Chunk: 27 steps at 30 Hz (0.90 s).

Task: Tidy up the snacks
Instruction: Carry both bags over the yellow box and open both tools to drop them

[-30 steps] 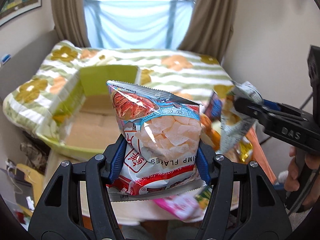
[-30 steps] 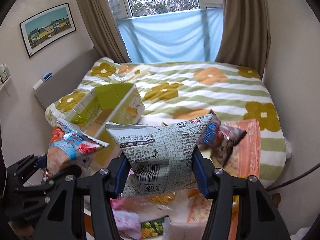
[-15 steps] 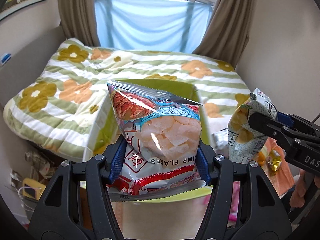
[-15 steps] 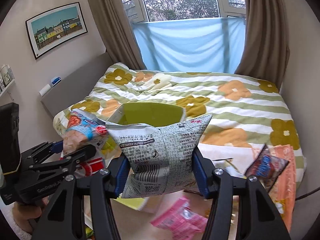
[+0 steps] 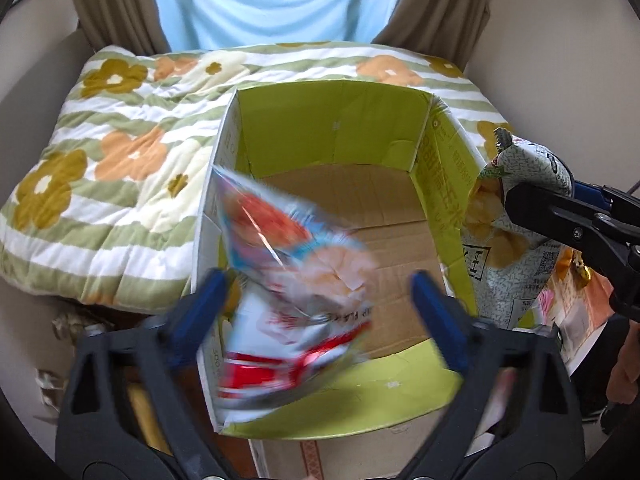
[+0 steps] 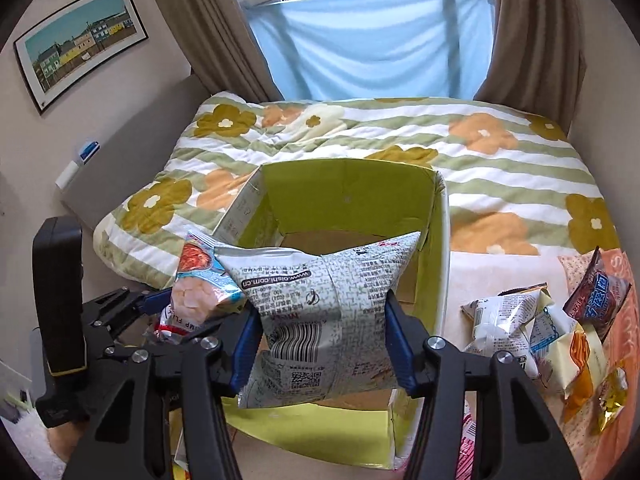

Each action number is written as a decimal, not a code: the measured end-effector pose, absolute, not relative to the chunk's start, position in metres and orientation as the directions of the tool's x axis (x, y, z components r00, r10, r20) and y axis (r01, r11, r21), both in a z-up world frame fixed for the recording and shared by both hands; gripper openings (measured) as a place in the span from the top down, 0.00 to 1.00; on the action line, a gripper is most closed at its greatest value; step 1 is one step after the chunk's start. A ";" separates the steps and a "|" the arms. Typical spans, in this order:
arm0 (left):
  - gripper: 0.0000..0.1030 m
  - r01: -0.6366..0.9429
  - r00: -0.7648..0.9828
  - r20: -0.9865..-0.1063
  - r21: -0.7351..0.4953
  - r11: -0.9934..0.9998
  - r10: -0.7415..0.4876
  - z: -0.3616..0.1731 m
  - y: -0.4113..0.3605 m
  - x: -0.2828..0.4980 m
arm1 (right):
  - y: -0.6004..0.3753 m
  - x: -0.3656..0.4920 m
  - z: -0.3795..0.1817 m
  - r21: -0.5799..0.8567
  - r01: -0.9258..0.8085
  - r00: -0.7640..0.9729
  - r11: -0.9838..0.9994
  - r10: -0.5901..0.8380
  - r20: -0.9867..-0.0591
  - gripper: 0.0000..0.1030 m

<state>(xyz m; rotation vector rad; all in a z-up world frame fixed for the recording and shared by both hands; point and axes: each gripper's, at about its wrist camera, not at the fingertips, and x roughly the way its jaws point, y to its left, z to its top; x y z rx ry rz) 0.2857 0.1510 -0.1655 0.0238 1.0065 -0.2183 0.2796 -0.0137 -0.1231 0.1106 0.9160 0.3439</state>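
A green-lined cardboard box [image 5: 332,120] stands open-topped against the bed. Above its near left corner my left gripper [image 5: 318,284] has its jaws wide and opening. The red, white and blue shrimp flakes bag [image 5: 296,280] is blurred and tilted between them, free of the blue pads [image 5: 210,294]. In the right wrist view my right gripper [image 6: 324,320] is shut on a grey-white printed chips bag [image 6: 320,288] over the box [image 6: 348,192]. The shrimp flakes bag [image 6: 196,280] shows beside it at the left. The chips bag [image 5: 516,232] hangs by the box's right wall in the left wrist view.
A flowered, green-striped quilt [image 6: 500,168] covers the bed behind the box. Several snack bags [image 6: 532,328] lie on an orange cloth [image 6: 624,320] to the box's right. Curtains and a blue sheet hang at the window, and a hand [image 5: 626,364] shows at the far right.
Both grippers have moved in over the box. The left jaws have spread wide and let go of the shrimp flakes bag, which now tips downward. The right grip is unchanged.
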 end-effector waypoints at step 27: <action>0.00 -0.019 0.596 -0.802 -0.070 0.997 -0.045 -0.143 0.189 0.208 | 0.015 0.288 -0.167 0.188 -0.371 0.447 0.910 0.352 -0.822 0.25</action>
